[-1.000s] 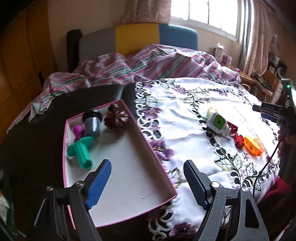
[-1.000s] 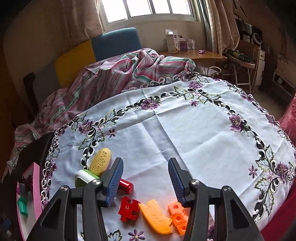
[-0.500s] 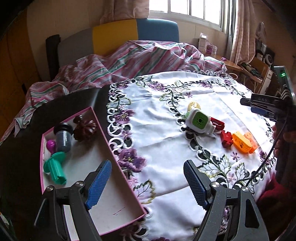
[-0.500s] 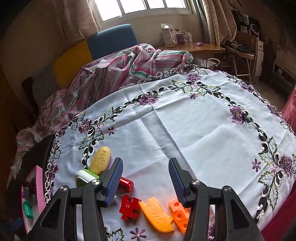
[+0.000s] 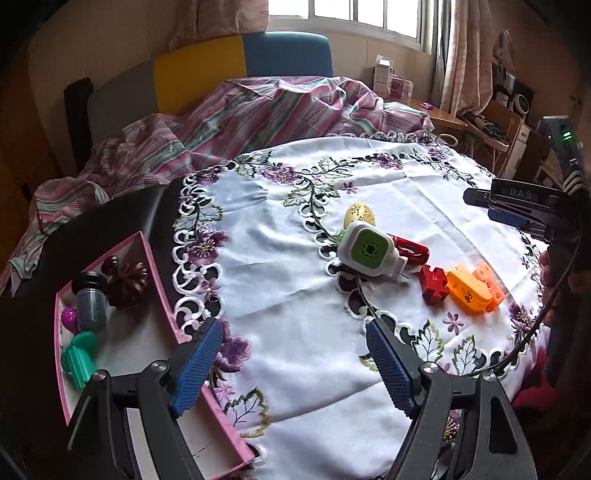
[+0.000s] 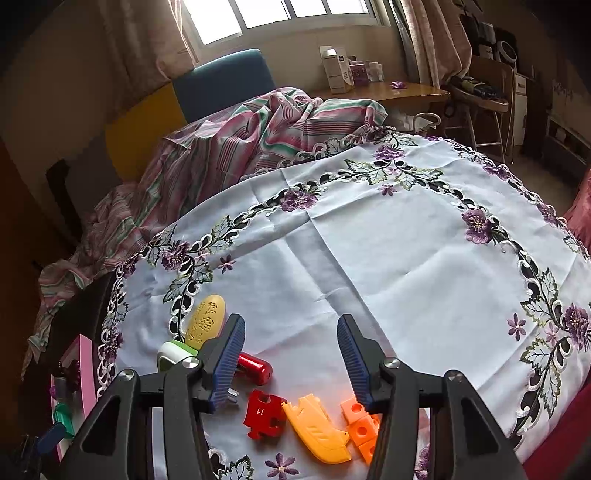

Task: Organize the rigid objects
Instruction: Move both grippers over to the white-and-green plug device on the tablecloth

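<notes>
- Pink tray point(image 5: 155, 273) at far left sits partly under the left gripper point(image 5: 295, 363), jaws spread and empty; a low pass could clip its rim
- Toy cluster near the red puzzle piece point(image 6: 264, 413) lies below the right gripper point(image 6: 291, 360), jaws apart, holding nothing; closing here might grab two pieces

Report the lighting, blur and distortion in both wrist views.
Left wrist view: window blown out, corners vignetted, tablecloth bowed by the fisheye, orange blocks slightly smeared. Right wrist view: same backlit window, dark left edge, toys sharp.
</notes>
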Action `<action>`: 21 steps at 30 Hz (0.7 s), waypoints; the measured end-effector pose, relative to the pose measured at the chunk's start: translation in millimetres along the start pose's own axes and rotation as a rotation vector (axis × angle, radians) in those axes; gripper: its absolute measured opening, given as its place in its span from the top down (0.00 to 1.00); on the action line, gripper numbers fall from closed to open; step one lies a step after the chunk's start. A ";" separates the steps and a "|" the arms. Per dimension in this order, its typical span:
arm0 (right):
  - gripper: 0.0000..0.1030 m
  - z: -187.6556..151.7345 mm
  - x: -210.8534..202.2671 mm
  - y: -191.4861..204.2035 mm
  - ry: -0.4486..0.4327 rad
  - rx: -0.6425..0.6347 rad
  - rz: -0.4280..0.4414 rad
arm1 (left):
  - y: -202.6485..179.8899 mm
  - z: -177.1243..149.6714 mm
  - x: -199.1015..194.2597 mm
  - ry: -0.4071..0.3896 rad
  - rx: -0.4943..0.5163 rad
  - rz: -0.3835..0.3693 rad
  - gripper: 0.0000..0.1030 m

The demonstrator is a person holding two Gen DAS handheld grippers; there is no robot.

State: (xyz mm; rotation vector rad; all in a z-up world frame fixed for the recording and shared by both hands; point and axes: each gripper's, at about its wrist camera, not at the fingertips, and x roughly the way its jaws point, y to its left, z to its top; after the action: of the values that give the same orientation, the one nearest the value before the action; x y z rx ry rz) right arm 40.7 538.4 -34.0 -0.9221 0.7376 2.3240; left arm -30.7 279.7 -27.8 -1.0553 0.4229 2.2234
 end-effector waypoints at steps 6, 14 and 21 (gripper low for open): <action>0.48 1.1 0.3 -3.4 0.000 0.018 -0.006 | -5.6 6.1 14.5 0.025 -0.009 -0.040 0.21; 0.48 2.0 3.8 -11.1 0.020 0.054 -0.014 | -10.1 18.6 37.9 0.070 -0.057 -0.126 0.22; 0.48 2.3 6.0 -11.6 0.032 0.059 -0.004 | -21.3 34.0 69.2 0.135 -0.103 -0.230 0.17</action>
State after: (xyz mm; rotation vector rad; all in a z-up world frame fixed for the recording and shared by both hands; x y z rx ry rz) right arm 43.4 549.7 -40.3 -0.9357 0.8128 2.2763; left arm -69.2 341.6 -60.7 -1.2473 0.2330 1.9948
